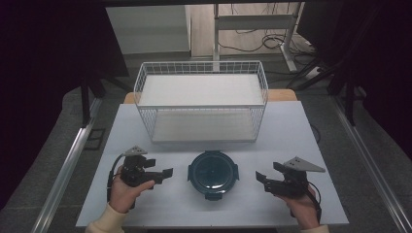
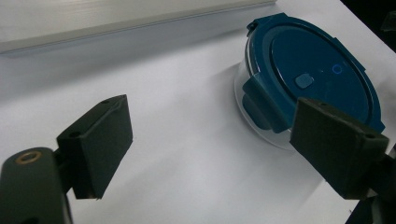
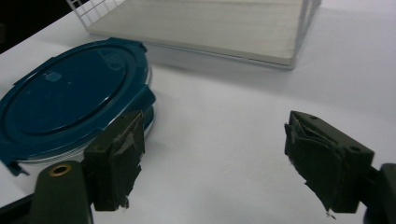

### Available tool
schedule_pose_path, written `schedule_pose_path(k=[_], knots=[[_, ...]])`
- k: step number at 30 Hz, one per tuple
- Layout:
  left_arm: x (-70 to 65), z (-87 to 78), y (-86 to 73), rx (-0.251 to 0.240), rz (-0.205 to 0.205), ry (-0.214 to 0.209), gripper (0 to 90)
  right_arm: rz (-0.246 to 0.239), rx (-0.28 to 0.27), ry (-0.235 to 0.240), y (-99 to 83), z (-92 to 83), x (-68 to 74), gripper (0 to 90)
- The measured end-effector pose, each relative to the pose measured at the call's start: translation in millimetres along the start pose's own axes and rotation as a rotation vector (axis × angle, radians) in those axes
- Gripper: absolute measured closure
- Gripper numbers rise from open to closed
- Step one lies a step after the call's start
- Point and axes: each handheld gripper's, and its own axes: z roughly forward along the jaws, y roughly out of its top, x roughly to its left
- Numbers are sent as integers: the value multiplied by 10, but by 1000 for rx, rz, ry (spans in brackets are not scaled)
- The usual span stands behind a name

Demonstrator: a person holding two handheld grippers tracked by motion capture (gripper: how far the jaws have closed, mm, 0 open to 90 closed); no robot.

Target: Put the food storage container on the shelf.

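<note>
A round blue-lidded container (image 1: 213,174) is set near the surface's (image 1: 291,131) front edge, flanked by the left hand-held gripper (image 1: 165,174) and right hand-held gripper (image 1: 262,180), both held wide and empty.

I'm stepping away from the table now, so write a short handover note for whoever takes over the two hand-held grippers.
Left hand-held gripper: open, holding nothing, just left of the container.
Right hand-held gripper: open, holding nothing, just right of it.
Round container with blue clip lid: on the white table between both grippers, lid on, in front of the white wire rack.
Done: nothing that can be told from how things lie.
Left: probably grasp the container from both sides; the rack's two shelves hold nothing.
</note>
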Motion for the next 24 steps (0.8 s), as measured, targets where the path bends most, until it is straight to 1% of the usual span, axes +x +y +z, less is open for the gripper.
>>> schedule_pose_path(k=[3, 7, 9, 10, 11, 13, 15, 16, 17, 18, 19, 21, 22, 24], knots=[[-45, 5, 14, 4, -2, -14, 99, -22, 19, 22, 22, 8, 14, 194], [-81, 29, 15, 4, -16, -42, 90, -1, 25, 45, 34, 5, 25, 186], [-101, 44, 19, 2, -21, -48, 89, 8, 29, 56, 45, 5, 29, 179], [-128, 50, 34, 0, -20, -53, 88, 21, 29, 75, 62, 3, 32, 173], [-128, 50, 34, 0, -20, -53, 88, 21, 29, 75, 62, 3, 32, 173], [-161, 51, 79, 3, -12, -64, 87, 28, 37, 99, 86, 1, 39, 158], [-207, 25, 150, -14, 1, -63, 85, -3, 57, 137, 127, 0, 79, 148], [-221, 21, 170, -19, 4, -61, 86, -14, 65, 143, 151, 10, 98, 142], [-234, 19, 190, -20, 3, -63, 86, -14, 70, 150, 172, 20, 110, 134], [-247, 28, 208, -17, 1, -63, 87, -4, 74, 160, 202, 39, 122, 131], [-255, 36, 219, -12, -1, -64, 86, 15, 79, 175, 240, 66, 128, 129], [-259, 44, 228, -11, -10, -71, 86, 50, 81, 188, 295, 118, 134, 124], [-258, 48, 227, -14, -19, -75, 86, 58, 80, 189, 320, 139, 140, 121], [-243, 61, 207, -21, -44, -90, 86, 59, 80, 194, 358, 173, 162, 105]])
